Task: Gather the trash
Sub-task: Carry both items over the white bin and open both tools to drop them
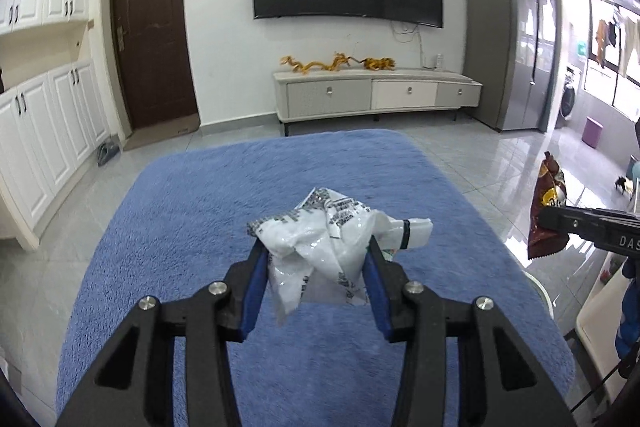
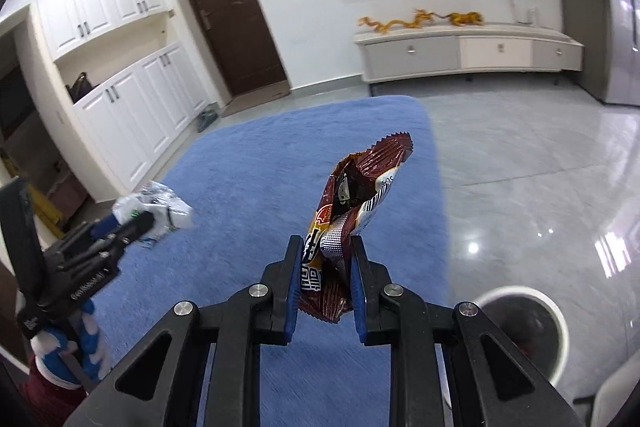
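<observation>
We hold a crumpled white wrapper (image 1: 324, 247) in our left gripper (image 1: 316, 259). Its blue pads squeeze the wrapper from both sides, up above the blue blanket (image 1: 192, 227). Our right gripper (image 2: 325, 267) pinches a brown snack bag (image 2: 348, 211) near its bottom end, and the bag's top sticks up past the fingertips. A white bin (image 2: 558, 315) sits down on the right.

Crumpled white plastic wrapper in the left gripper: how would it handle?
The crumpled white plastic wrapper is probably floppy: a loose end droops below the left gripper. Likely light, since only a pinch holds it. Its glossy film may slip.
</observation>
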The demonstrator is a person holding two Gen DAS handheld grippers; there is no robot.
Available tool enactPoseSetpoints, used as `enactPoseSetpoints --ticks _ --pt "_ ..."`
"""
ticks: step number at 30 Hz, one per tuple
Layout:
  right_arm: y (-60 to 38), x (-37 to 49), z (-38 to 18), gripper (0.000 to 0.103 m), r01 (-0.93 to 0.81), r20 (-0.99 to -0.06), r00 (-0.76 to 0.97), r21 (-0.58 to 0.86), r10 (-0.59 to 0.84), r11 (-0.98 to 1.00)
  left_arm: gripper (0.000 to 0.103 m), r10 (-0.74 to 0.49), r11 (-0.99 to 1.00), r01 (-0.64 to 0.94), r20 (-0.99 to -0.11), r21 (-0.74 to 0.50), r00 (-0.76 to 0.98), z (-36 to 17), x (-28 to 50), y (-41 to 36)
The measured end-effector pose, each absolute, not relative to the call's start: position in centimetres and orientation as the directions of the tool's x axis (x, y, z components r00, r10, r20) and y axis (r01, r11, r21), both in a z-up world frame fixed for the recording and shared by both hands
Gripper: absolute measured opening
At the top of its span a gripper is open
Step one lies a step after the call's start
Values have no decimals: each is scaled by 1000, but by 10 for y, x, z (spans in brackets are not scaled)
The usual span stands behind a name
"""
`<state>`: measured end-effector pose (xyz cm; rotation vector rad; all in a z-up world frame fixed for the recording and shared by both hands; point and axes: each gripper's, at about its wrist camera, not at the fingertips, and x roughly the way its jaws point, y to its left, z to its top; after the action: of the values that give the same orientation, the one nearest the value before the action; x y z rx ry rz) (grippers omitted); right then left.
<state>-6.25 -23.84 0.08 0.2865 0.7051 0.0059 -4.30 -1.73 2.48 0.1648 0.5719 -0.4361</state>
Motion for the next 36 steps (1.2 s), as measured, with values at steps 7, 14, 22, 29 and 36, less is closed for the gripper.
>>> enactPoseSetpoints --ticks 7,14,22,29,36 --pt "-282 -107 -1 22 193 -624 780 301 40 934 43 -378 863 498 -545 85 748 38 -75 -55" --pt "-319 -132 -11 23 258 -611 792 333 -1 907 43 -383 831 539 -559 140 736 39 -85 -93" --pt "-360 -150 -43 23 333 -624 781 391 -19 858 43 -388 777 600 -605 192 695 29 -93 -151" --pt "-395 -165 -72 25 408 -658 752 419 -39 811 44 -412 710 674 -656 203 632 11 -95 -204" --pt "-432 -173 -104 26 486 -709 704 427 -52 762 45 -429 623 752 -708 217 561 -14 -96 -268"
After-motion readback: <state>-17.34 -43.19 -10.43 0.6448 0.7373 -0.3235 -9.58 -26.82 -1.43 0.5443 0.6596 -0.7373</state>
